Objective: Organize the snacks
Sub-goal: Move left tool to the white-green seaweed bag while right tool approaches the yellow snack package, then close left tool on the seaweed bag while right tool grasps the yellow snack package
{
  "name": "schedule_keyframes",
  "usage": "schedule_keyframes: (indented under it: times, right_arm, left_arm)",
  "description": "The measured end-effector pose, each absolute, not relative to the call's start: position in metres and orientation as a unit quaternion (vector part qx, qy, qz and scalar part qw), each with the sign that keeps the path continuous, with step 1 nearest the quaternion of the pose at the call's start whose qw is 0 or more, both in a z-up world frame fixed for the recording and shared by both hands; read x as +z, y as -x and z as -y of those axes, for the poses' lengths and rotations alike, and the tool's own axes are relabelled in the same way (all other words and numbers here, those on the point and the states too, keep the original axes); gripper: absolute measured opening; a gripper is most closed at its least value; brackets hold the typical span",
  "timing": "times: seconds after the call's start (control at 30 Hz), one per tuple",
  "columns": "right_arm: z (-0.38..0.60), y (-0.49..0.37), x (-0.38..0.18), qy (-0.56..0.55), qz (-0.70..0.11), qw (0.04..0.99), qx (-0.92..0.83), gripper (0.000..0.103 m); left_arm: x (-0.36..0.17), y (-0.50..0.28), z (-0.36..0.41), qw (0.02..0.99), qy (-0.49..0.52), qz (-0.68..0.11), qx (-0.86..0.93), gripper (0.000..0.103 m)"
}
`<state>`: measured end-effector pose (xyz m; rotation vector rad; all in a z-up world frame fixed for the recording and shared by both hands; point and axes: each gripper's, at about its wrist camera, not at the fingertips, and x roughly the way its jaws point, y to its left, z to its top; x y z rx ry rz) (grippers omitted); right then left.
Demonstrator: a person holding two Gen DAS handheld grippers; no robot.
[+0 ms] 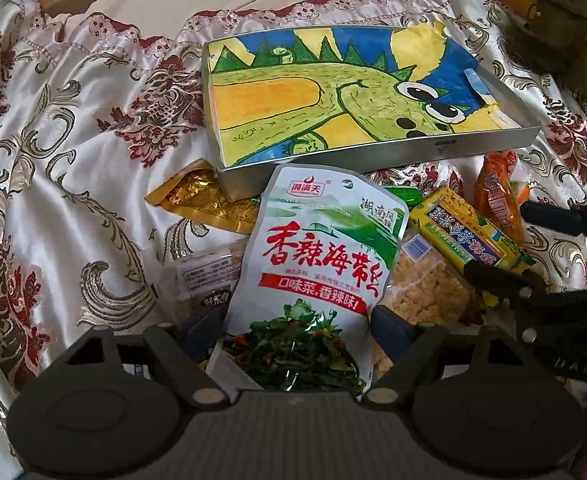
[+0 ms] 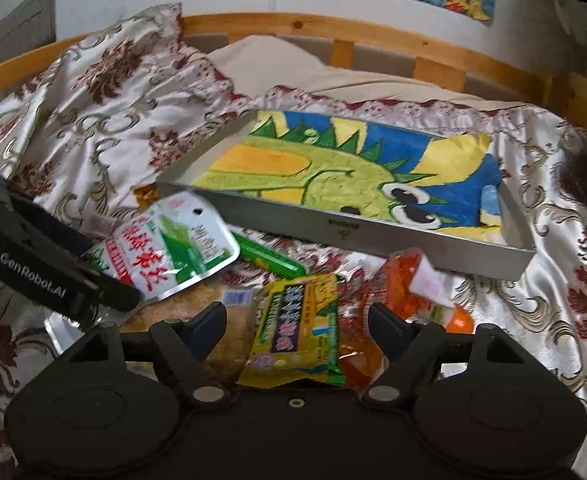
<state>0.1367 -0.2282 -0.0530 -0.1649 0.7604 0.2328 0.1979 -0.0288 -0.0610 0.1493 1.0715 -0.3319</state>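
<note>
Nothing sits in the tray (image 1: 445, 151) yet; left tongs (image 1: 293, 330) grip the seaweed pouch (image 1: 317, 256), right tongs (image 2: 297, 326) wide around the yellow packet (image 2: 293, 328).

My left hand-held gripper (image 1: 297, 326) points forward and down, its two fingers apart. My right hand-held gripper (image 2: 297, 326) points the same way, fingers wide apart too. The two sit near each other, side by side.
</note>
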Motion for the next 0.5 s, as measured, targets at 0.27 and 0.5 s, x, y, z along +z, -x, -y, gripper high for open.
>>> schedule_keyframes:
  times: [0.27, 0.5]
  right_arm:
    - [0.236, -0.149, -0.070, 0.038, -0.418, 0.901, 0.106, 0.064]
    - [0.242, -0.150, -0.069, 0.015, -0.420, 0.902, 0.097, 0.052]
  left_arm:
    - [-0.064, -0.197, 0.032, 0.845, -0.077, -0.505, -0.156, 0.085]
    - [-0.063, -0.194, 0.030, 0.845, -0.065, -0.506, -0.160, 0.081]
